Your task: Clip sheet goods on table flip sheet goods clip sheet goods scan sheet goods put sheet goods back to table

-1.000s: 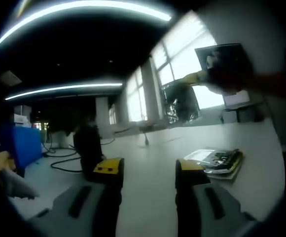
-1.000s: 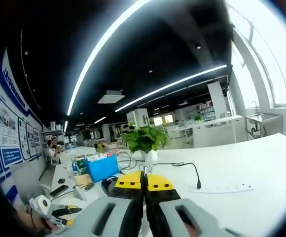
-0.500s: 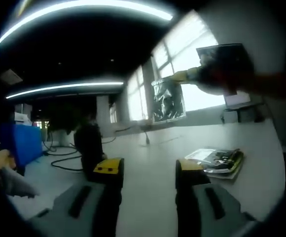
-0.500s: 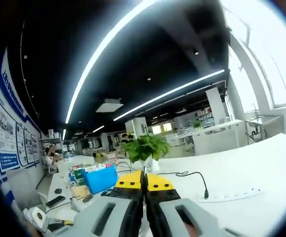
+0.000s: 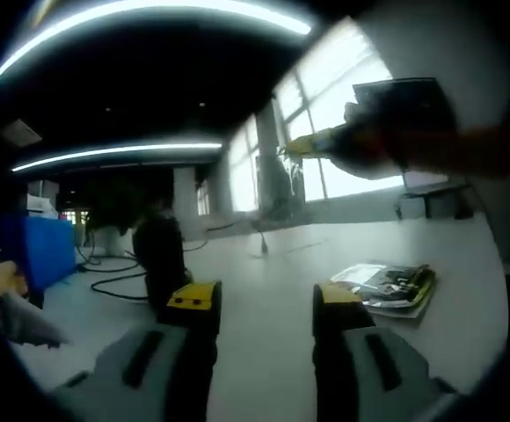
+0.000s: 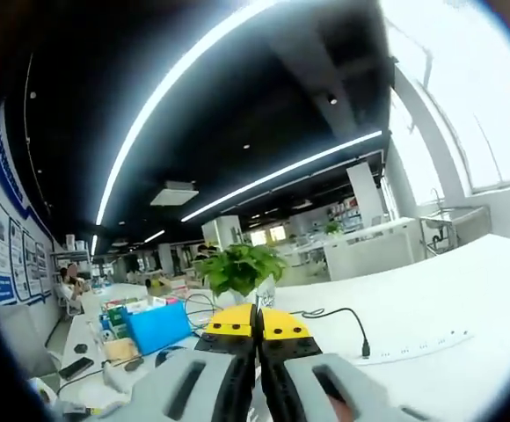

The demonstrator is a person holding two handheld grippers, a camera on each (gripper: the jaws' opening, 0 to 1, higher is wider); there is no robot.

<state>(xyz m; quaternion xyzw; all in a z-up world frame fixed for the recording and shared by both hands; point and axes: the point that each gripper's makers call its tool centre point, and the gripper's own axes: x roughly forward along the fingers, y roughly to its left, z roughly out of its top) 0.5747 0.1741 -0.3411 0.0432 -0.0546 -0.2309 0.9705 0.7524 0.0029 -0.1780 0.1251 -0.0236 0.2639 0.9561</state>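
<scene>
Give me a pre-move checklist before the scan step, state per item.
1. Right tongs shut: ok, tips meet.
2. Sheet held in right tongs: ok, hangs edge-on from them in the left gripper view.
3. Left tongs open and free: ok, nothing between the jaws.
4. Scan side facing the right way: cannot tell, sheet is blurred.
5. Stack of sheet goods resting on table: ok.
6. Scanner location: cannot tell.

Long ceiling light strips (image 6: 193, 79) glare white against a dark ceiling, curved by the fisheye. Daylight blows out the windows (image 5: 325, 105) on the right (their panes show no detail). The left gripper view is dim and soft, its far objects blurred; the white table (image 6: 431, 308) reads bright.
</scene>
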